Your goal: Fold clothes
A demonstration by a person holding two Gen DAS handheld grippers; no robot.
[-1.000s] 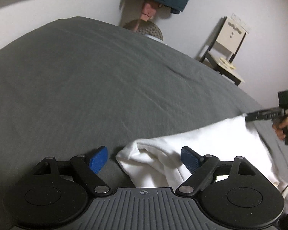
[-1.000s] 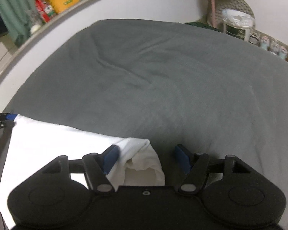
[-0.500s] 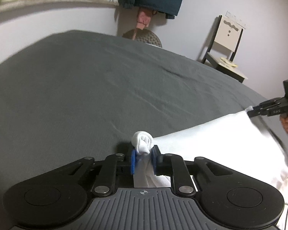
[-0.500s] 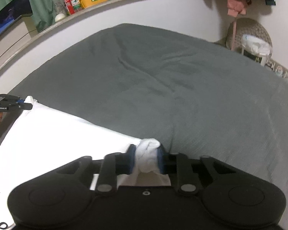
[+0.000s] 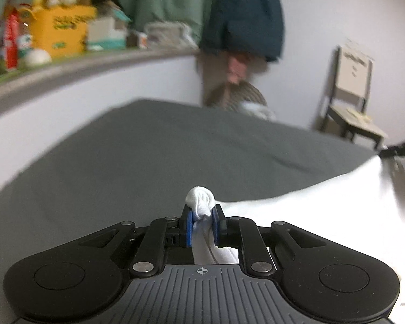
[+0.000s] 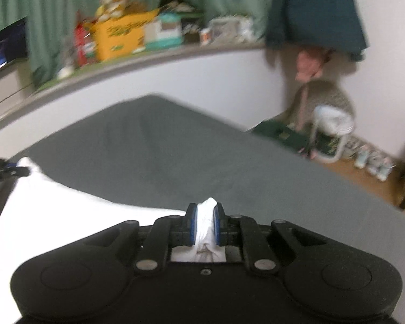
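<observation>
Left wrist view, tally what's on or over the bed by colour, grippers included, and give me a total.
White: 1, the white cloth garment, bunched between the blue pads of the near gripper.
Grey: 1, the dark grey bed cover.
Black: 2, the left gripper shut on the garment, and the right gripper at its far corner.
Total: 4

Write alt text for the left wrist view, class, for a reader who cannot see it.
The left hand-held gripper pinches a bunched corner of a white cloth garment, which stretches right across a dark grey bed sheet to the right hand-held gripper at the frame's edge. Behind, blurred, are a cluttered shelf, a hanging dark teal garment and a pale wooden chair.
</observation>
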